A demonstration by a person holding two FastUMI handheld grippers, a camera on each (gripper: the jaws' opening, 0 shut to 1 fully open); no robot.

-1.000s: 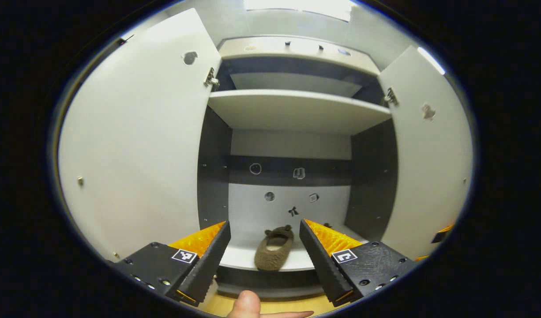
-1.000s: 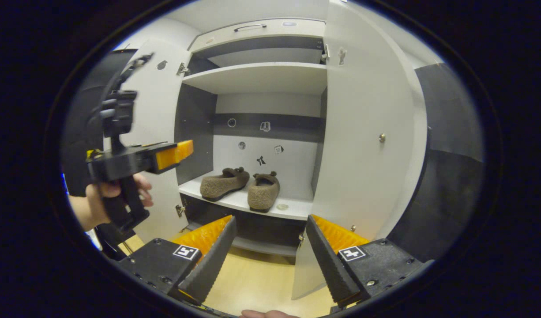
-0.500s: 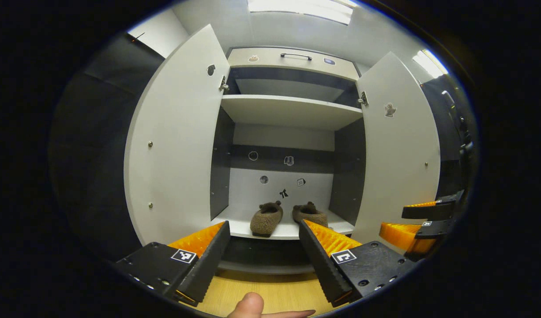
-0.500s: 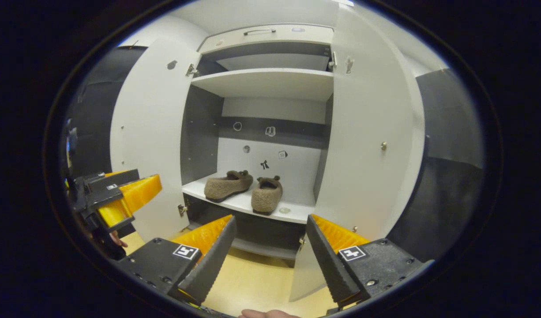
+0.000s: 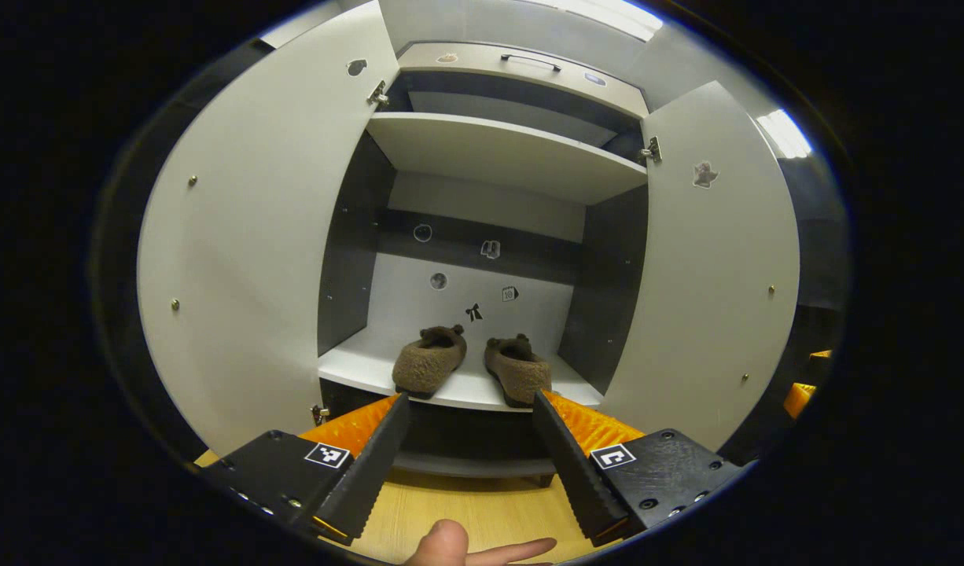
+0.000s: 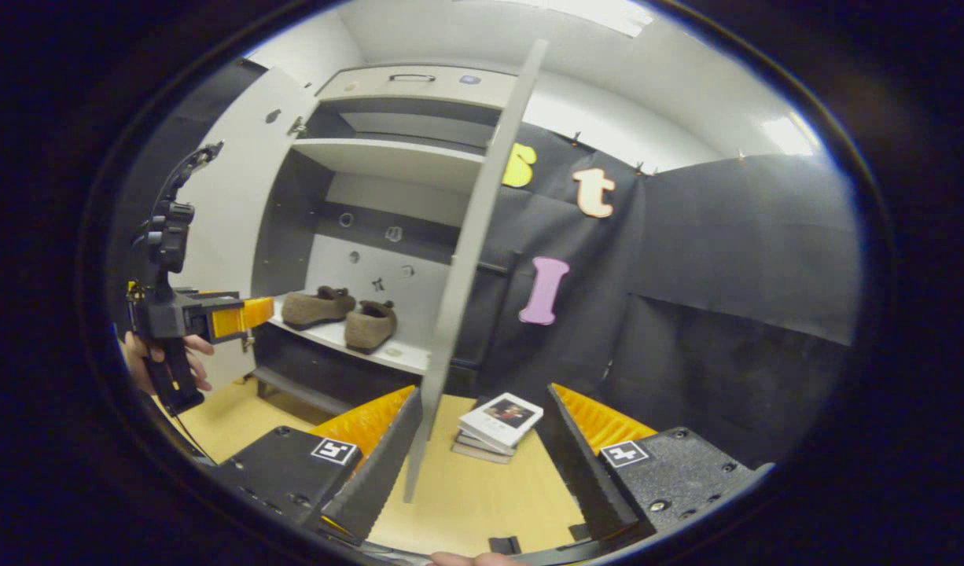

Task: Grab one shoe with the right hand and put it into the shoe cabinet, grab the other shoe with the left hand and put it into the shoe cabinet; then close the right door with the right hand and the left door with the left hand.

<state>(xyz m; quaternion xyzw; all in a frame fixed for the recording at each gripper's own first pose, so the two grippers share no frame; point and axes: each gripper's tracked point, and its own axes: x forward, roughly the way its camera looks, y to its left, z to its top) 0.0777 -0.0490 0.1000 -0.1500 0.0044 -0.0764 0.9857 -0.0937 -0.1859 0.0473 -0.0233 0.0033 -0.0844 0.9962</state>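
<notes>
Two fuzzy brown slippers (image 5: pixel 470 368) sit side by side on the lower white shelf (image 5: pixel 356 369) of the white-and-grey shoe cabinet (image 5: pixel 513 75), just beyond the spread, empty fingers of the left gripper (image 5: pixel 470 440). Both white doors stand open. The right gripper (image 6: pixel 482 440), fingers also apart and empty, has the right door's (image 6: pixel 466 259) edge between them, with stacked books (image 6: pixel 498 424) on the wooden floor (image 6: pixel 482 495) ahead.

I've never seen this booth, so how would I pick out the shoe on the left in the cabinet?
Find the tall white shoe cabinet with both doors swung open. On its lower shelf sit two fuzzy brown slippers side by side. The left slipper lies nearer the left door; the other slipper lies nearer the right door.
</notes>
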